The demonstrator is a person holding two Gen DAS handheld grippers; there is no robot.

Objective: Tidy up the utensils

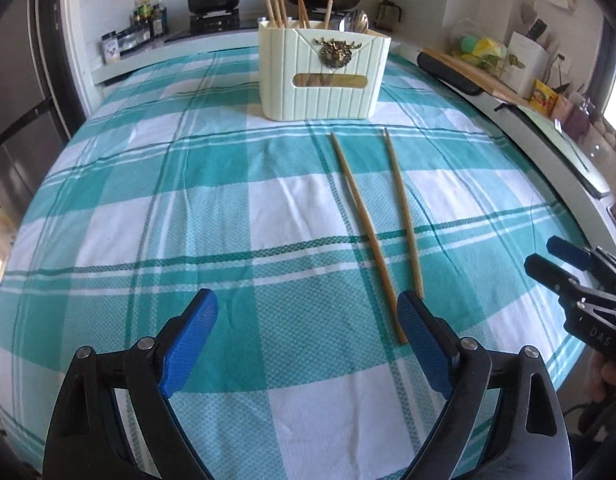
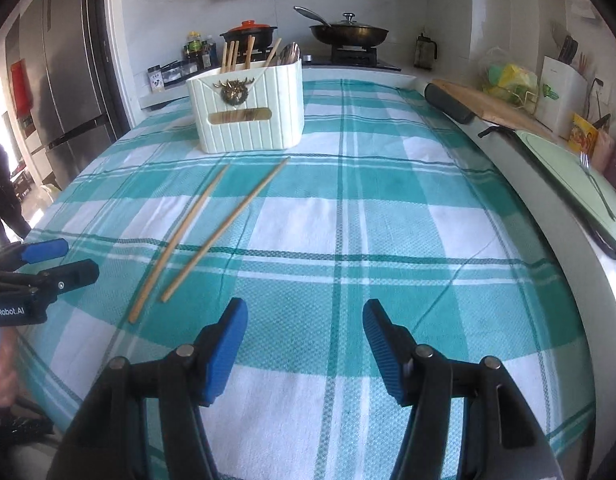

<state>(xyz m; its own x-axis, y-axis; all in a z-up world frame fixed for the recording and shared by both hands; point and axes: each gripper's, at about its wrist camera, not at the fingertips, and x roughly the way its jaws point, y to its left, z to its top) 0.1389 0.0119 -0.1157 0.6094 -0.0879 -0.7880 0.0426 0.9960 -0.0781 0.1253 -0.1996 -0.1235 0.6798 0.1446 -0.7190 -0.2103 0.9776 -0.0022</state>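
Two long tan wooden chopsticks, the left chopstick (image 1: 367, 236) and the right chopstick (image 1: 403, 212), lie loose on the teal-and-white checked tablecloth (image 1: 188, 220), side by side and nearly parallel, thin tips toward the holder, not touching each other as far as we can see. They rest just short of the cream ribbed plastic utensil holder with a brass stag emblem (image 1: 323, 70), which already stands full of upright chopsticks and a metal spoon. We judge these two are the last strays, laid lengthwise so a gripper can close across the shaft.

Our left gripper (image 1: 308, 344) hangs over the cloth with its blue pads spread wide and nothing between them; the near end of the left chopstick sits just beside its right pad. Our right gripper (image 2: 306, 344) is also parted, less widely, empty, over bare cloth to the right of the pair.

Around: black wok with glass lid (image 2: 349, 34) and black pot with orange lid (image 2: 250, 32) on the stove behind, sauce bottles, a wooden cutting board (image 2: 487, 106) on the counter at right, a fork on a pale green board.

Nothing blocks the path from chopsticks to holder. The crowded holder top may resist insertion, we judge.
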